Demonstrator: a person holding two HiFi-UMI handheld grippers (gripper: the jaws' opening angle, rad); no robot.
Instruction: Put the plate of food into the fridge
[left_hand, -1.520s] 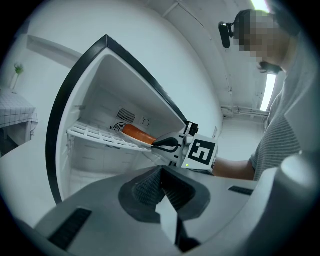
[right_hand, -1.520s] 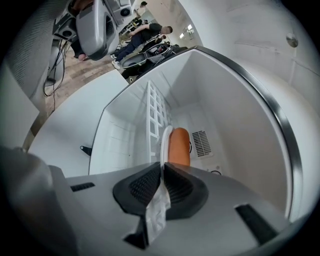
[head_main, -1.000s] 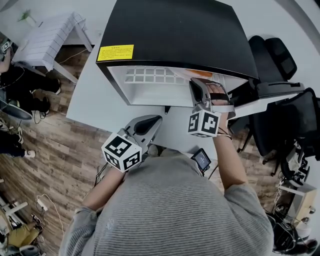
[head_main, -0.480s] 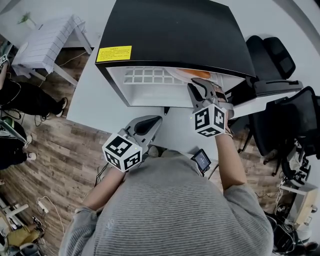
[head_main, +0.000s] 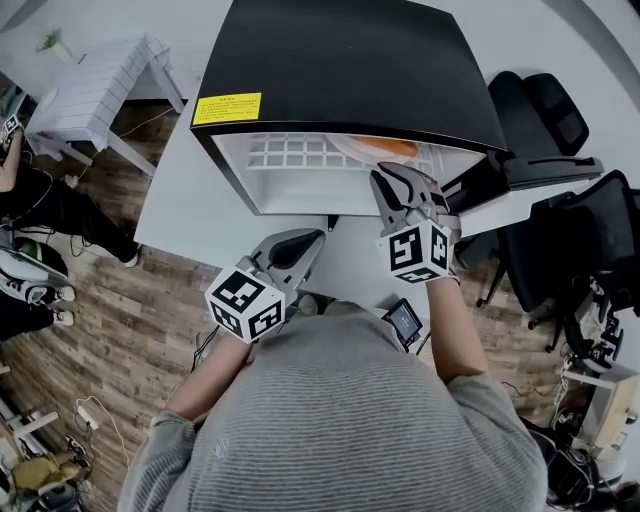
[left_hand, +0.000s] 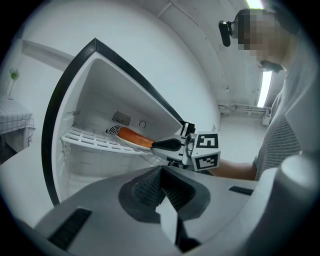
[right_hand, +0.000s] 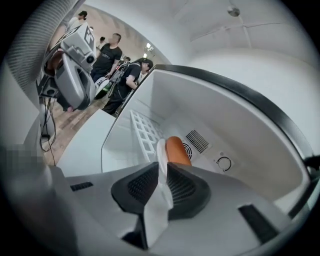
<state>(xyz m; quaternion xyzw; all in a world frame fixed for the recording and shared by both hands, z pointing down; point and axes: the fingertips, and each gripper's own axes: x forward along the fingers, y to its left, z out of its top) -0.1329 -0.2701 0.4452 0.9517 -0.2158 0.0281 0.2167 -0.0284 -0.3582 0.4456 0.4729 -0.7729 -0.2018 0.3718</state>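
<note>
While the fridge (head_main: 350, 60) stands open ahead of both jaws, the wire shelf (head_main: 290, 152) beyond your right gripper (right_hand: 162, 167) carries the plate (right_hand: 161, 149). Its rim sits between those loose, unpinching jaws, with the sausage (right_hand: 176, 150) just past them. Withdraw crooked and a pad could snag the rim, dragging the plate off. Your left gripper (left_hand: 161, 172) is clenched, empty.
</note>
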